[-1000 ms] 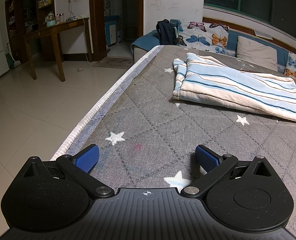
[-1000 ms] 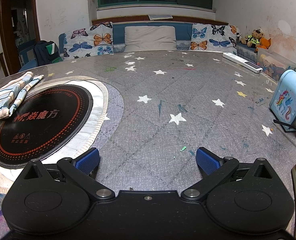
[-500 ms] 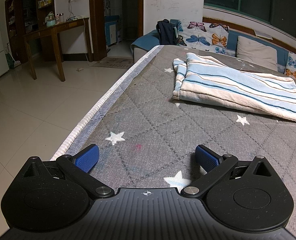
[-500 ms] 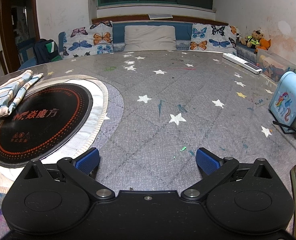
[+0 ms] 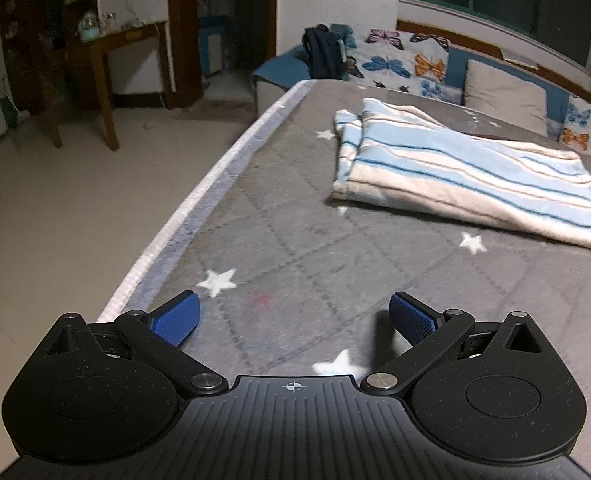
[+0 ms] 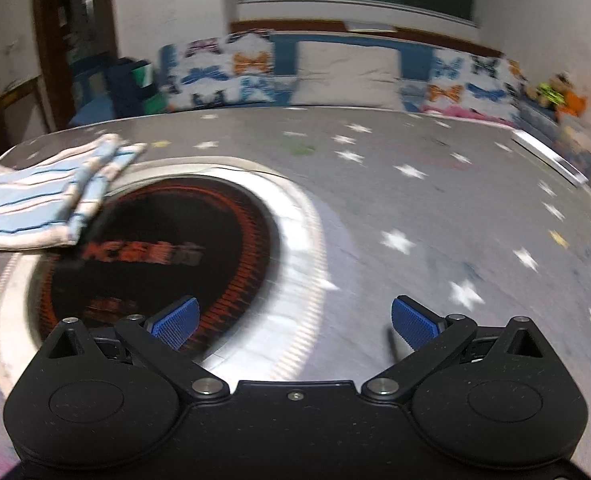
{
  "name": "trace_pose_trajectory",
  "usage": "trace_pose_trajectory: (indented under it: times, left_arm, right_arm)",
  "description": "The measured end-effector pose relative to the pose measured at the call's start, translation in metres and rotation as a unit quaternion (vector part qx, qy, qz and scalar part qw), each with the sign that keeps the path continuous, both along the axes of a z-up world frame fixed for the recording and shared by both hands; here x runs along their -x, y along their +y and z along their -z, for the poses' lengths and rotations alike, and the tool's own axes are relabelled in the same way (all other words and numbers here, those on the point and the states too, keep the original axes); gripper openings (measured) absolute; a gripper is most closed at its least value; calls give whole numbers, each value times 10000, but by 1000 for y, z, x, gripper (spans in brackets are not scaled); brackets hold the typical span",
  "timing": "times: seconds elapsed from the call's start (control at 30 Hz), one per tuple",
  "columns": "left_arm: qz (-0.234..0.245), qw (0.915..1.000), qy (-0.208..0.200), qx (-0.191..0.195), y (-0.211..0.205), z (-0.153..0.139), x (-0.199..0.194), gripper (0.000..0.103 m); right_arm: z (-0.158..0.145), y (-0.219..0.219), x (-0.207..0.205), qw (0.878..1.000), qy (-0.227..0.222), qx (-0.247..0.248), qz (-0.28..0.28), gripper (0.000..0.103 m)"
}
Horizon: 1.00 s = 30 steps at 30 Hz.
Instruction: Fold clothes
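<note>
A folded blue-and-white striped cloth point(image 5: 463, 172) lies on the grey star-patterned table cover point(image 5: 303, 240), ahead and to the right of my left gripper point(image 5: 293, 316). The left gripper is open and empty, low over the cover near the table's left edge. In the right wrist view the same cloth point(image 6: 43, 196) lies at the far left, its corner over a round black hotplate point(image 6: 155, 248). My right gripper point(image 6: 293, 320) is open and empty, over the hotplate's right rim. The right view is motion-blurred.
A butterfly-print sofa with cushions point(image 6: 347, 76) runs along the table's far side, with a dark backpack point(image 5: 323, 56) at its end. A white remote point(image 6: 551, 160) lies at the right. A wooden table point(image 5: 107, 64) stands on the tiled floor at the left.
My right gripper has swung left and forward, so the hotplate and cloth now sit nearer the centre. My left gripper has shifted slightly. Both stay open.
</note>
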<state>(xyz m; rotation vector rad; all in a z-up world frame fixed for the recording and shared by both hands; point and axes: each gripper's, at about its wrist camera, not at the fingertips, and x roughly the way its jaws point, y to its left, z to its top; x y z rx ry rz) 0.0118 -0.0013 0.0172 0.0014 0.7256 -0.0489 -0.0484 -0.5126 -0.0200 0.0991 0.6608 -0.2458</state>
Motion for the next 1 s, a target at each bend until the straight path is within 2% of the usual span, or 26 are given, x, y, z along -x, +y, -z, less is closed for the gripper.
trace_pose_trajectory:
  times: [0.17,0.27,0.4,0.53,0.67,0.77,0.87,0.93,1.0]
  left_arm:
    - [205,9997,-104,39,-13,-23,-15,102]
    - [379,9990,-202,83,-23,-41,-33,101]
    - [544,9978,-367,-133,-41,-55,-57,101]
    - [684,9963,-419,-314,-60,-60,-83,98]
    - [807,9954,-271,-434,-74,-50,-109,82]
    - [800,9957,-121,-443,-74,-40,-116,74]
    - [793,9958,29,-453,-73,-29,-122,70]
    - [788,9957,130,-459,-73,-22,-127,68]
    - [783,9956,230,-465,-73,-15,-131,58]
  right_arm:
    - [-18,22,-20,9990,-18,-46,-439,99]
    - [-30,44,-40,9974,-23,100,-716,97]
    - [-44,60,-58,9945,3,135,-1038,82]
    - [-55,87,-87,9903,-44,252,-1368,81]
    - [-54,105,-105,9866,-58,176,-1623,80]
    - [-46,118,-120,9834,-20,74,-1812,70]
    - [-37,129,-130,9806,108,38,-1956,67]
    - [-30,136,-136,9791,187,54,-2022,61]
    - [-23,143,-142,9776,266,69,-2088,55]
